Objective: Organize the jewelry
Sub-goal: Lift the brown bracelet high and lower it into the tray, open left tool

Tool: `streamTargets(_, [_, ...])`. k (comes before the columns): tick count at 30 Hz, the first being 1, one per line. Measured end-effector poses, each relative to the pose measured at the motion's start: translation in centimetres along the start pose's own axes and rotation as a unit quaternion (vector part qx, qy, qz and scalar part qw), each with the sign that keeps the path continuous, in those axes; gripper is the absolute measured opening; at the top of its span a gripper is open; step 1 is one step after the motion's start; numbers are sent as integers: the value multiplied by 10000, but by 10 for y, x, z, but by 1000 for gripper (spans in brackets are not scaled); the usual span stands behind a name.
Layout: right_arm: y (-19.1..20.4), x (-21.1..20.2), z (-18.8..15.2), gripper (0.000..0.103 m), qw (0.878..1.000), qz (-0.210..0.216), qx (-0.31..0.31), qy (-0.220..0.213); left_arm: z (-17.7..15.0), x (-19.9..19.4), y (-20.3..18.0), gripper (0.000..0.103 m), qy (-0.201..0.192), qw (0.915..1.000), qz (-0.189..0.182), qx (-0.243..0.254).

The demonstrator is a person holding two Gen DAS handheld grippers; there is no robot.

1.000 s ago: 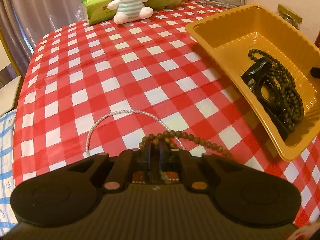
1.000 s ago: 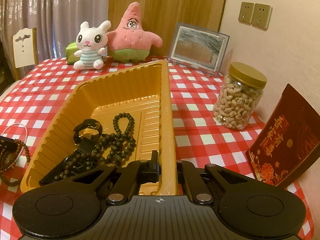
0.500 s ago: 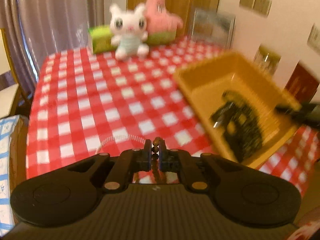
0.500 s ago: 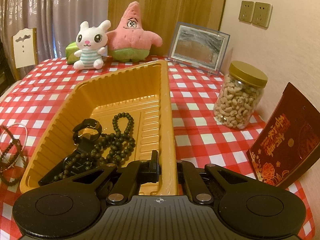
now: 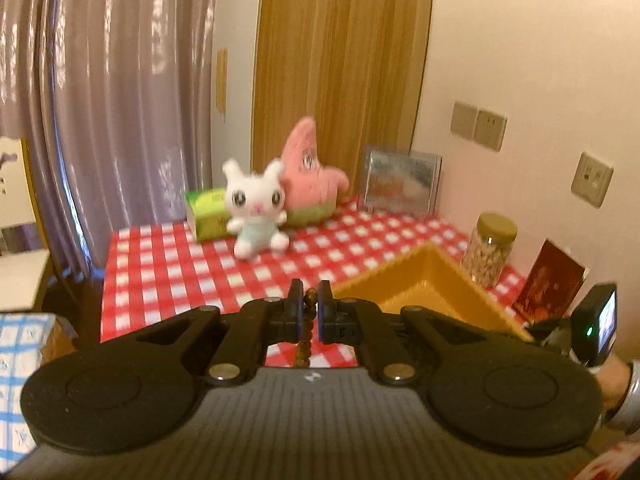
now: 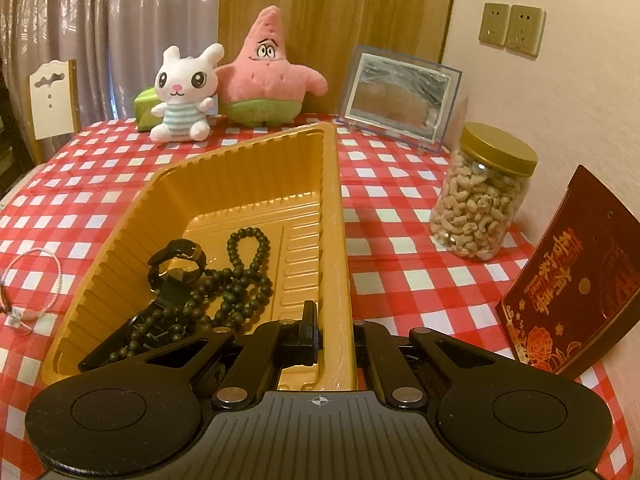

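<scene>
My left gripper point(image 5: 308, 307) is shut on a brown bead bracelet point(image 5: 304, 340) and holds it high above the table; the beads hang down between the fingers. The yellow tray point(image 6: 332, 216) holds a dark bead necklace point(image 6: 240, 276) and a black watch point(image 6: 178, 268). My right gripper point(image 6: 334, 332) is shut on the tray's near right rim, one finger inside and one outside. A thin pearl bracelet point(image 6: 36, 276) lies on the checked cloth left of the tray. The tray also shows in the left wrist view point(image 5: 432, 284).
A white bunny plush point(image 6: 182, 92), a pink star plush point(image 6: 264, 76) and a picture frame point(image 6: 400, 96) stand at the back. A cashew jar point(image 6: 484, 204) and a red box point(image 6: 576, 280) stand right of the tray. A chair point(image 6: 52, 104) is at the left.
My left gripper has lifted the brown bead bracelet off the cloth and swung up, away from the pearl bracelet. The right gripper and tray have not moved.
</scene>
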State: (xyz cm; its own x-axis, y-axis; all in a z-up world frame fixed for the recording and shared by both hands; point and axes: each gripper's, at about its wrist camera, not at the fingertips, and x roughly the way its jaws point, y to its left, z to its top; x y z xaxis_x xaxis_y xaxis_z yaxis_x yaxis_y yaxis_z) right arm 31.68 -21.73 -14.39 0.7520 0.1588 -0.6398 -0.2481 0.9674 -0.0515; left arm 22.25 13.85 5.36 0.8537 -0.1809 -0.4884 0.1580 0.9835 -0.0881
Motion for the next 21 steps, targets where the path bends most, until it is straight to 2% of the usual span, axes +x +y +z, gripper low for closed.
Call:
streamTargets(8, [0, -3, -1, 4, 10000, 29, 7, -27, 29, -22, -6, 5, -457, 9989, -19, 107])
streamTargets(16, [1, -4, -1, 4, 10000, 24, -4, -28, 41, -10, -20, 5, -414, 9988, -203, 182])
streamTargets(21, [2, -5, -1, 4, 10000, 20, -8, -31, 42, 3, -33, 5, -348, 9978, -545, 127])
